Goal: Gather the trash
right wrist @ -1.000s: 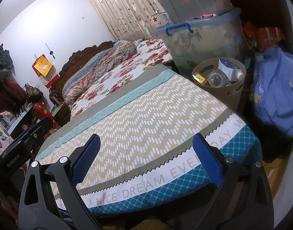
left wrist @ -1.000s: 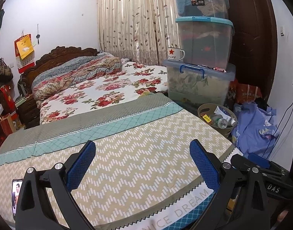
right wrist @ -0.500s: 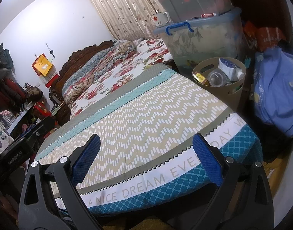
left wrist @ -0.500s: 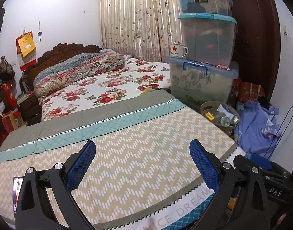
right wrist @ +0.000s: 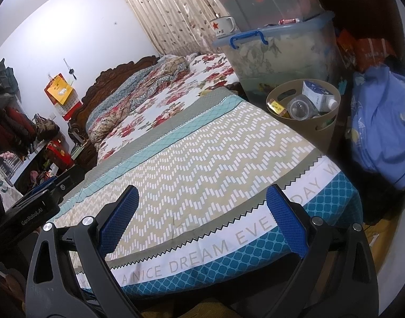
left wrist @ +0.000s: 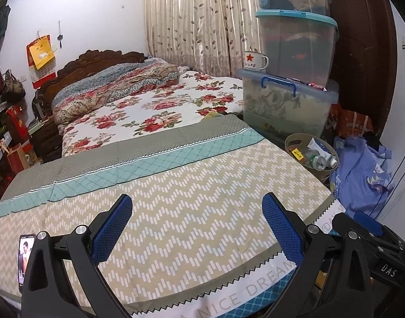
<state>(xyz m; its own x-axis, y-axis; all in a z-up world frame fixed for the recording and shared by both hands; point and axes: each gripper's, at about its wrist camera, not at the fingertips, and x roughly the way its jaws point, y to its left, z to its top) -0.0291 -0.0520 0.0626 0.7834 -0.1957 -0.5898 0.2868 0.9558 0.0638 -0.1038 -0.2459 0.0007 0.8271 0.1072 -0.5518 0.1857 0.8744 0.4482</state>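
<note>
Here both grippers' fingers (left wrist: pixel 110 228) gape wide, empty, while the tan trash basket (right wrist: pixel 327 129) holds bottles and cartons.

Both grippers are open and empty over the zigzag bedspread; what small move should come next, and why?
Probably a scan for leftover trash. The left gripper and right gripper hold nothing, and the bedspread shows no litter. The tan bin beside the bed already holds a bottle and carton.
</note>
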